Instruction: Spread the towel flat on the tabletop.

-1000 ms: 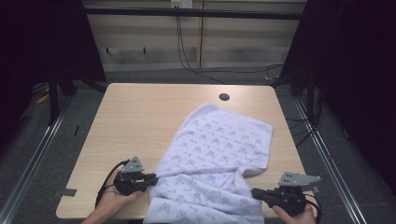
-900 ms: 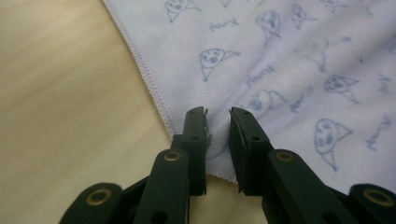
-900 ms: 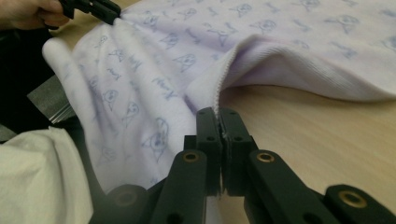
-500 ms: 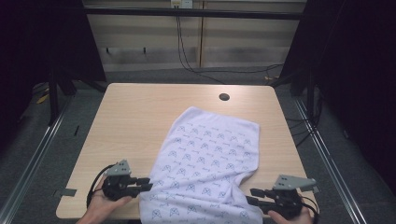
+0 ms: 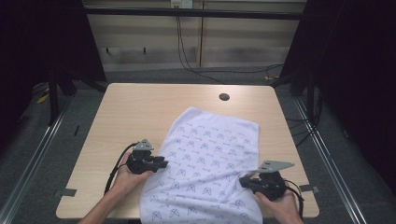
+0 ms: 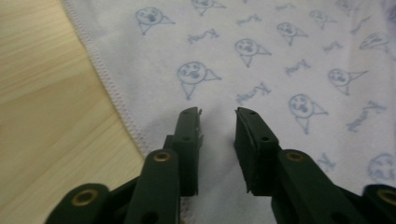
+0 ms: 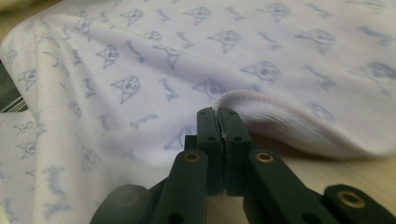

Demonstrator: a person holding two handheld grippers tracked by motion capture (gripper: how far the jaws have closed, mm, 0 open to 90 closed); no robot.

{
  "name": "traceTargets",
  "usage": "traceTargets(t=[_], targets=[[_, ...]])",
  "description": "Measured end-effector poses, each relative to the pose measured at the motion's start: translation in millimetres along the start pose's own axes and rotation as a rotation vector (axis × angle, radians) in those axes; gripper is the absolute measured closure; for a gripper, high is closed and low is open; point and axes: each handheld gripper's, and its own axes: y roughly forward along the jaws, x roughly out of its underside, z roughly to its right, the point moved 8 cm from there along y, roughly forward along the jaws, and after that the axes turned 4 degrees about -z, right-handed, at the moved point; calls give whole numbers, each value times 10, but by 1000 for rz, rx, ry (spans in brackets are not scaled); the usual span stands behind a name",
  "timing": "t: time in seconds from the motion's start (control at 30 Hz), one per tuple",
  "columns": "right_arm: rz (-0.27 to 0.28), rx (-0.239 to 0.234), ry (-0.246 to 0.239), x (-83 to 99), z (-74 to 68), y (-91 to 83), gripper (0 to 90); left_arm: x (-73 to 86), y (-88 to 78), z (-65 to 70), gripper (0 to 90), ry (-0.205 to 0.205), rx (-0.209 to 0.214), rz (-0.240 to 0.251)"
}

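A white cotton cloth printed with small pale-blue cartoon faces is lying spread over the near right part of the light wooden table, its far edge reaching toward the middle of the table and its near end hanging over the table's near edge. A small round dark grommet hole is sitting in the tabletop near the far edge, well apart from the cloth.

The left gripper, a black two-jaw tool held in the person's left hand, is resting at the cloth's left hemmed edge, toward the near left of the table. In the left gripper view its jaws are standing apart over the fabric, with the stitched hem running just beside the left jaw and bare wood beyond it; the pads are not pressing on anything, so this gripper is released.

The right gripper, held in the person's right hand near the table's near right corner, is sitting at the cloth's right edge. In the right gripper view its jaws are pressed together, having just been closing, and the gripper is pinching the ribbed white hem, which is lifting in a small fold above the tabletop
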Motion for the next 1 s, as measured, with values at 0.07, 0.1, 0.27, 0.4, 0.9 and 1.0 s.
traceTargets(t=[0.07,0.1,0.27,0.4,0.9,1.0], targets=[[20,16,28,96,60,-124,885,59,-49,17,719,-2,-4,2],[21,22,51,159,82,-179,885,89,-76,29,726,-3,-2,0],[39,48,95,367,124,-381,878,270,-225,126,804,-5,11,-22],[14,79,82,394,134,-384,766,381,-316,179,900,12,13,-38],[23,-6,-59,-379,145,306,678,-67,-222,-70,784,-26,0,73],[-14,-5,-80,-576,191,638,647,-163,-95,-287,757,-52,-51,69]])
